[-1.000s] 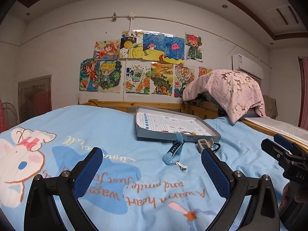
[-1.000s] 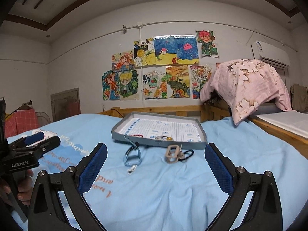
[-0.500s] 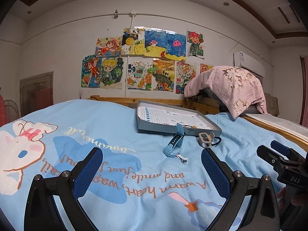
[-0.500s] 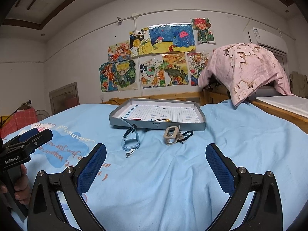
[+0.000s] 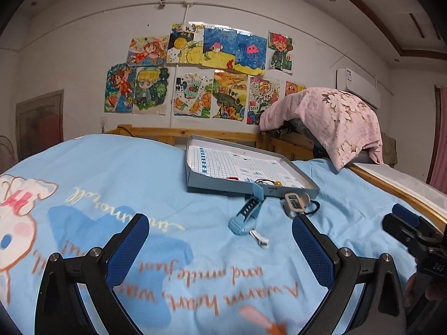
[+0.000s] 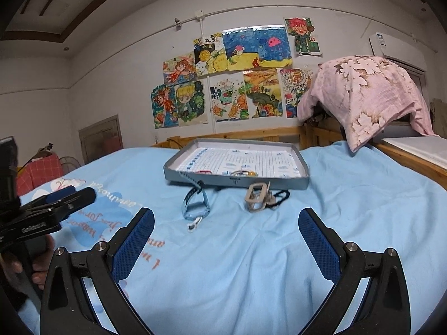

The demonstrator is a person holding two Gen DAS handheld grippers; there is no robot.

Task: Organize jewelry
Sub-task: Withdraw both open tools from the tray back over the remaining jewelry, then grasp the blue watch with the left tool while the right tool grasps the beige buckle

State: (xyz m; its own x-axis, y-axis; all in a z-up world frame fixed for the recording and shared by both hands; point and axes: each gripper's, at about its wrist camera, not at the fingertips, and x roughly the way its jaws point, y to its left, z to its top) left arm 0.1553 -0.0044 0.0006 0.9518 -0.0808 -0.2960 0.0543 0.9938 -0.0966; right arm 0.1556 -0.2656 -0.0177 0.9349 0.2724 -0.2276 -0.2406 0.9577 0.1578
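A grey shallow box [image 5: 192, 180] [image 6: 237, 181] with a gridded paper lining lies on the blue bedsheet; small items, one red and one yellow, lie in it near its front wall. A light-blue watch [image 5: 245, 215] [image 6: 195, 205] lies in front of the box, its strap end over the box's front wall. A beige hair clip [image 5: 293, 203] [image 6: 255, 198] and a black hair tie [image 5: 314, 208] [image 6: 279, 196] lie beside it. My left gripper [image 5: 220, 244] is open and empty, short of the watch. My right gripper [image 6: 226, 234] is open and empty, short of the clip.
The blue printed sheet [image 5: 139, 189] covers the bed. A wooden bed frame [image 6: 251, 134] runs behind the box. A pink floral cloth [image 6: 363, 92] drapes over something at the right. The other gripper shows at each view's edge [image 5: 410, 231] [image 6: 47, 206].
Both grippers have tilted down and moved closer to the watch and clip, which now sit larger and lower in view. Both stay open. Nothing on the bed has moved.
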